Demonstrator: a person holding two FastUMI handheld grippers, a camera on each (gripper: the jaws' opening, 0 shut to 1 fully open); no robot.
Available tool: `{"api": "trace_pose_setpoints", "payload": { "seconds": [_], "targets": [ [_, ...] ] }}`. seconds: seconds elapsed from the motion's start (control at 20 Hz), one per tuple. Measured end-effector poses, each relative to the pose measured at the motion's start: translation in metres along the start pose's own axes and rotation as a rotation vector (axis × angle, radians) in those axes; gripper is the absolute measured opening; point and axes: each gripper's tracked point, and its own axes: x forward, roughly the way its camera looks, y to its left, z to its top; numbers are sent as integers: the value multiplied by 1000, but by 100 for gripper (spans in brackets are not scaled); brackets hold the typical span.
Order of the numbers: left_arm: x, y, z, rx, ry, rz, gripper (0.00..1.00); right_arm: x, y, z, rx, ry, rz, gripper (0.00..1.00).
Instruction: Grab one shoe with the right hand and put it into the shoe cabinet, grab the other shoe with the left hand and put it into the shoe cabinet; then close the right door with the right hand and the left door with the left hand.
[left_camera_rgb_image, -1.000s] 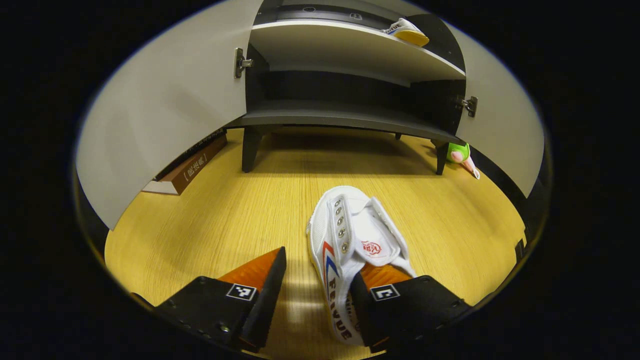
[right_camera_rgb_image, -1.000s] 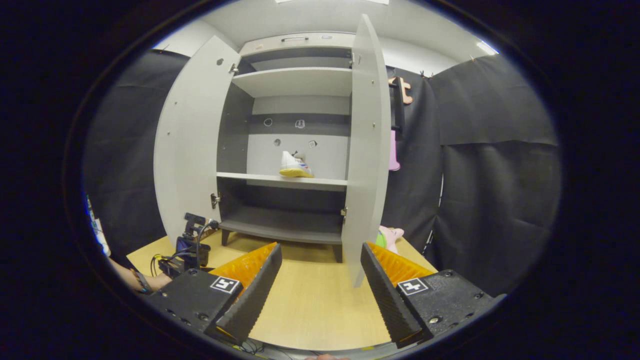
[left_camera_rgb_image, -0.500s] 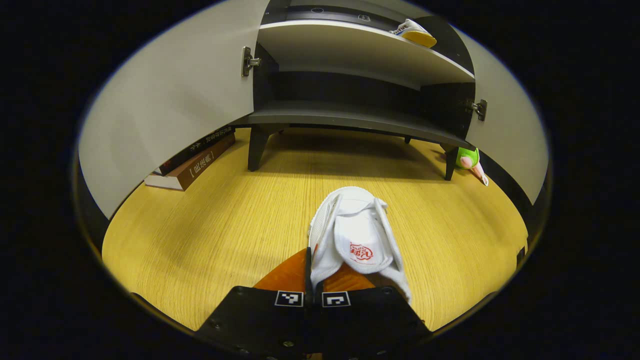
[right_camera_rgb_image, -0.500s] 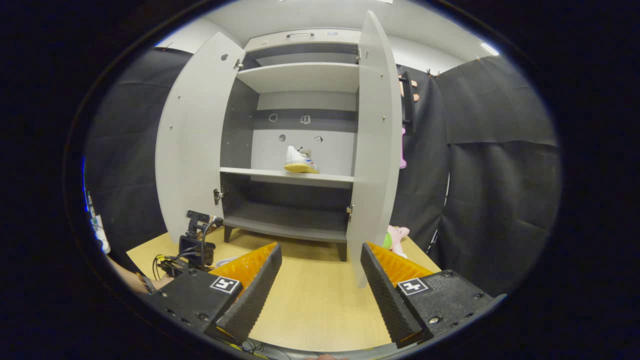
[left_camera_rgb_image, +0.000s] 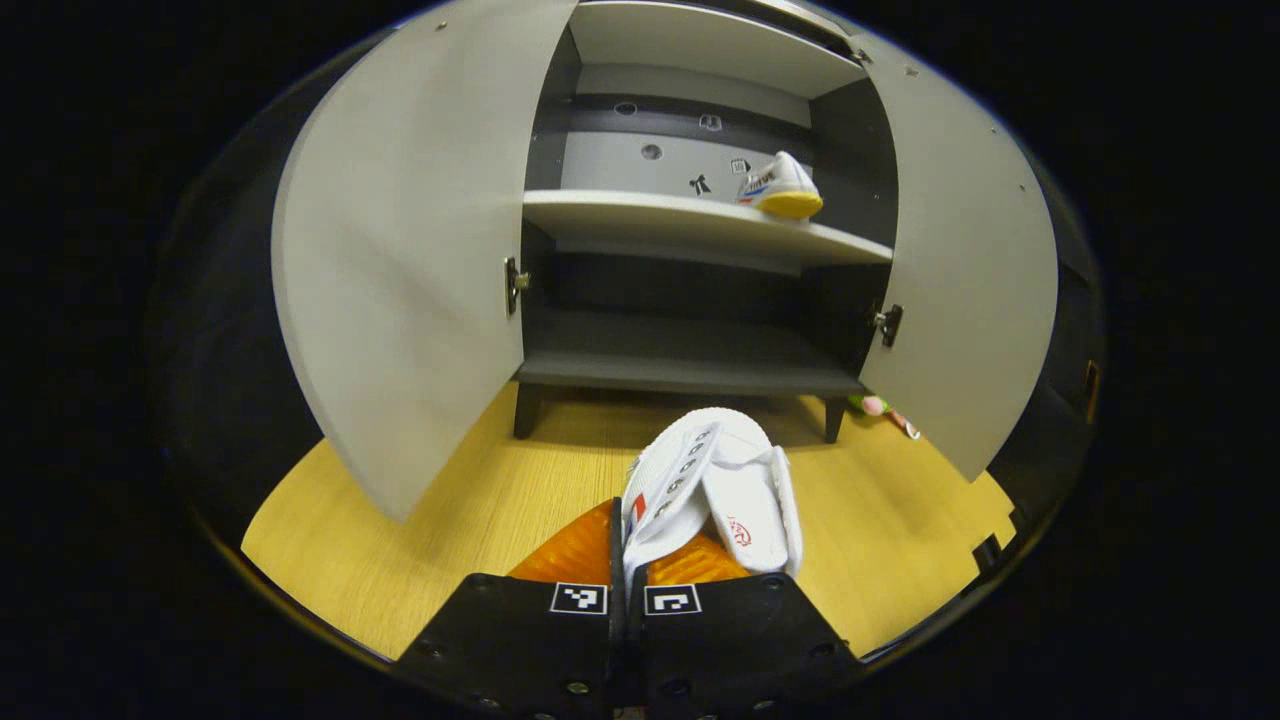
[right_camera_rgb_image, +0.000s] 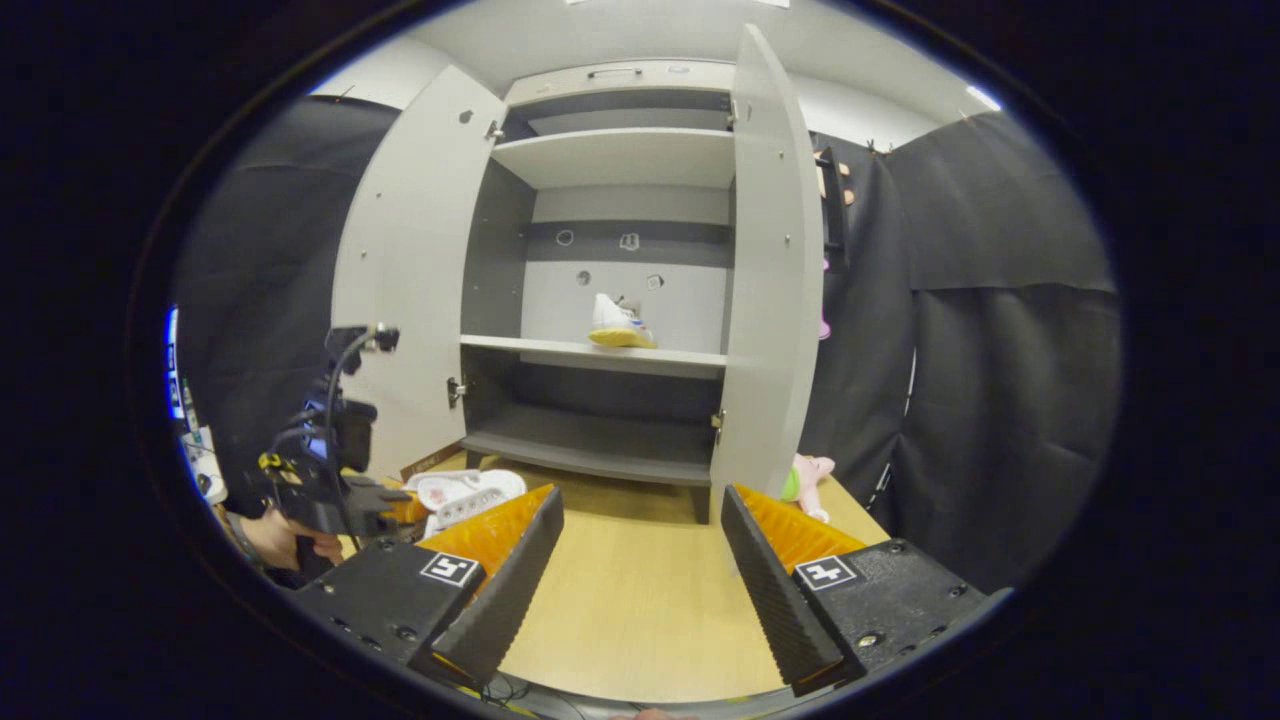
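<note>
While its two fingers (left_camera_rgb_image: 580, 550) are pinched tight on the side of a white shoe (left_camera_rgb_image: 715, 485), the left gripper (left_camera_rgb_image: 630, 560) holds that shoe up off the yellow wood floor (left_camera_rgb_image: 480, 510), in front of the shoe cabinet (left_camera_rgb_image: 700, 290). The right gripper (right_camera_rgb_image: 640, 560) has its fingers wide apart and holds nothing. Both grey doors stand open. The other shoe (right_camera_rgb_image: 620, 322) sits on the middle shelf (right_camera_rgb_image: 600, 352). A green and pink toy (right_camera_rgb_image: 805, 480) lies by the right door (right_camera_rgb_image: 765, 290).

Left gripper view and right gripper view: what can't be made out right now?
- Held shoe: heel hidden between the left gripper fingers.
- Shelved shoe: markings too small, right gripper view.
- Pink-and-green toy: mostly hidden behind the right door.
- Hand: cut off at the edge.
</note>
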Motion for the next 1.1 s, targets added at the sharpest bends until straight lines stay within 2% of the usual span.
{"api": "trace_pose_setpoints", "payload": {
  "seconds": [0.3,0.55,0.75,0.95,1.1],
  "targets": [
    [-26,-30,144,-47,-171,-19,0,-2,17,11,-16,-35,65,99],
    [3,-34,247,-43,-267,24,0,2,17,17,-11,-59,71,100],
    [62,-23,296,-143,-205,43,0,3,12,21,4,-66,54,100],
    [129,-5,326,-91,-145,133,0,6,3,17,9,-56,22,100],
    [168,-13,333,-113,-38,148,0,9,-6,13,26,-40,-8,100]
  ]
}}
